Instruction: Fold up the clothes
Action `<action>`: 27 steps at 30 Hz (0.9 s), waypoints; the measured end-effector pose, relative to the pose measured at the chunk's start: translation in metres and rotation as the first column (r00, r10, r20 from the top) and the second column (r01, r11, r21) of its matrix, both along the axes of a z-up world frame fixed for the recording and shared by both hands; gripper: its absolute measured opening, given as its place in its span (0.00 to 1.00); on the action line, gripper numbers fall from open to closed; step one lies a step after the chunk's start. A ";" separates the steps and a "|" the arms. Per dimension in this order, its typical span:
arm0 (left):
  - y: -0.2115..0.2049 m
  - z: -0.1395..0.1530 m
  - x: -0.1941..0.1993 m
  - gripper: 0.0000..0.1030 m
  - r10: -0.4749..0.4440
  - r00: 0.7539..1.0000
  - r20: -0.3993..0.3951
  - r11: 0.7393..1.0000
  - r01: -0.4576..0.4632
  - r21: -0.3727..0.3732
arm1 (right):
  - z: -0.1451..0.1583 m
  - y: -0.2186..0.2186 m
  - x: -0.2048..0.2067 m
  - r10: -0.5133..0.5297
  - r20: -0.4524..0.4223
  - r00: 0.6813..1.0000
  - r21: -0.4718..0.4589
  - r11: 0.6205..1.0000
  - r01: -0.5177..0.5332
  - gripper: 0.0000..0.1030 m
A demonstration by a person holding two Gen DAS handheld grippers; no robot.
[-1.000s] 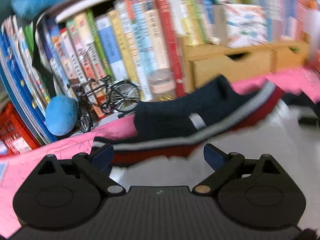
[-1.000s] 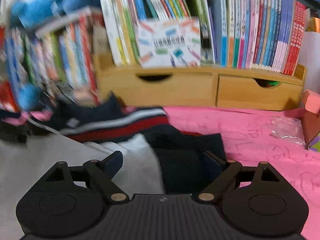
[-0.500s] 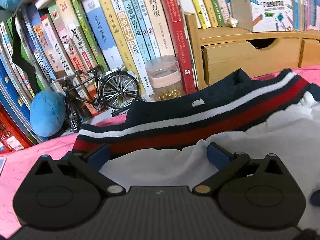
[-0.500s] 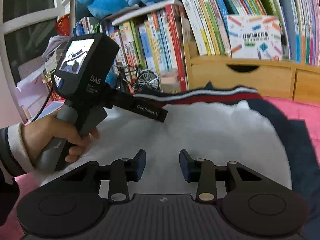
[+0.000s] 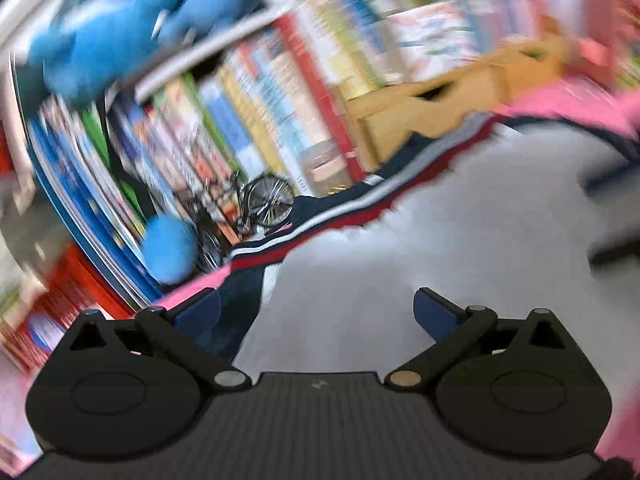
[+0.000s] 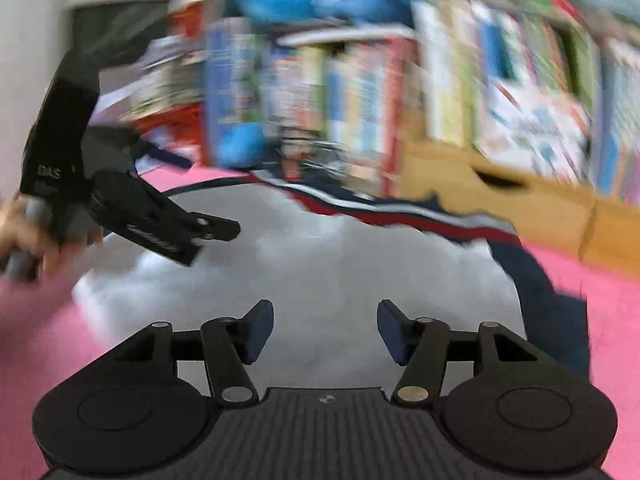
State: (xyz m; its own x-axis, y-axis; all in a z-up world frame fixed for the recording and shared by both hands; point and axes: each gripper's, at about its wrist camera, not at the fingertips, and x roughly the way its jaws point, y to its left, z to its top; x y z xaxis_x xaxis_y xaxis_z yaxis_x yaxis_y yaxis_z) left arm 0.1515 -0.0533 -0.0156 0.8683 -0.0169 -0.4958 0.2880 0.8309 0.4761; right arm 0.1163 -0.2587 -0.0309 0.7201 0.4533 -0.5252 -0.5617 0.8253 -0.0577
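We saw both wrist cameras sit low and close over the garment (image 5: pixel 460 240), facing the bookshelf (image 6: pixel 360 92), which both views shared.

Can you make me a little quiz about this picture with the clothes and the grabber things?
1. True or false: the right gripper is squeezing the garment.
2. What colour is the cloth under the garment? A) green B) pink C) yellow
3. Fill in: the garment's striped band lies on the side nearest the ____.

Key
1. False. Both it and the left gripper are open with nothing between the fingers.
2. B
3. books
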 end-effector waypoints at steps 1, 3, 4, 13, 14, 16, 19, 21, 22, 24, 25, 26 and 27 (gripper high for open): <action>0.000 -0.001 -0.019 1.00 -0.051 0.999 0.006 0.998 0.051 0.040 | 0.000 0.005 -0.012 0.057 0.022 0.998 -0.060 0.997 -0.056 0.59; -0.003 -0.005 -0.053 1.00 -0.149 0.989 -0.002 0.984 0.148 0.101 | 0.001 0.016 -0.037 0.175 0.055 0.983 -0.183 0.970 -0.162 0.63; -0.008 -0.009 -0.067 1.00 -0.195 0.981 -0.004 0.972 0.194 0.132 | -0.001 0.022 -0.048 0.225 0.071 0.972 -0.252 0.947 -0.201 0.63; -0.039 -0.028 -0.106 1.00 -0.368 0.930 0.002 0.899 0.356 0.254 | 0.000 0.043 -0.072 0.290 0.075 0.954 -0.342 0.906 -0.249 0.63; -0.037 -0.026 -0.107 1.00 -0.381 0.925 -0.004 0.897 0.370 0.242 | 0.002 0.038 -0.076 0.299 0.069 0.952 -0.334 0.906 -0.261 0.65; -0.037 -0.027 -0.107 1.00 -0.395 0.918 -0.008 0.893 0.386 0.232 | -0.001 0.032 -0.083 0.317 0.060 0.946 -0.360 0.891 -0.276 0.66; -0.048 -0.041 -0.096 1.00 -0.373 0.928 -0.003 0.893 0.360 0.272 | -0.016 0.045 -0.085 0.318 0.055 0.947 -0.438 0.860 -0.263 0.65; -0.054 -0.048 -0.091 1.00 -0.368 0.930 0.015 0.895 0.349 0.278 | -0.023 0.054 -0.080 0.299 0.075 0.951 -0.440 0.866 -0.237 0.63; -0.056 -0.048 -0.088 0.98 -0.369 0.929 0.008 0.896 0.353 0.269 | -0.024 0.057 -0.075 0.277 0.085 0.957 -0.433 0.876 -0.215 0.59; -0.058 -0.048 -0.089 0.93 -0.386 0.922 0.001 0.886 0.371 0.277 | -0.024 0.059 -0.064 0.220 0.113 0.969 -0.418 0.895 -0.154 0.50; -0.060 -0.049 -0.092 0.93 -0.399 0.917 0.001 0.877 0.382 0.290 | -0.022 0.056 -0.058 0.194 0.113 0.975 -0.389 0.911 -0.136 0.50; -0.061 -0.049 -0.095 0.93 -0.413 0.911 0.001 0.868 0.393 0.303 | -0.017 0.052 -0.052 0.164 0.113 0.980 -0.349 0.930 -0.115 0.48; -0.063 -0.051 -0.097 0.93 -0.426 0.905 0.003 0.858 0.403 0.318 | -0.012 0.048 -0.047 0.140 0.115 0.983 -0.308 0.946 -0.098 0.47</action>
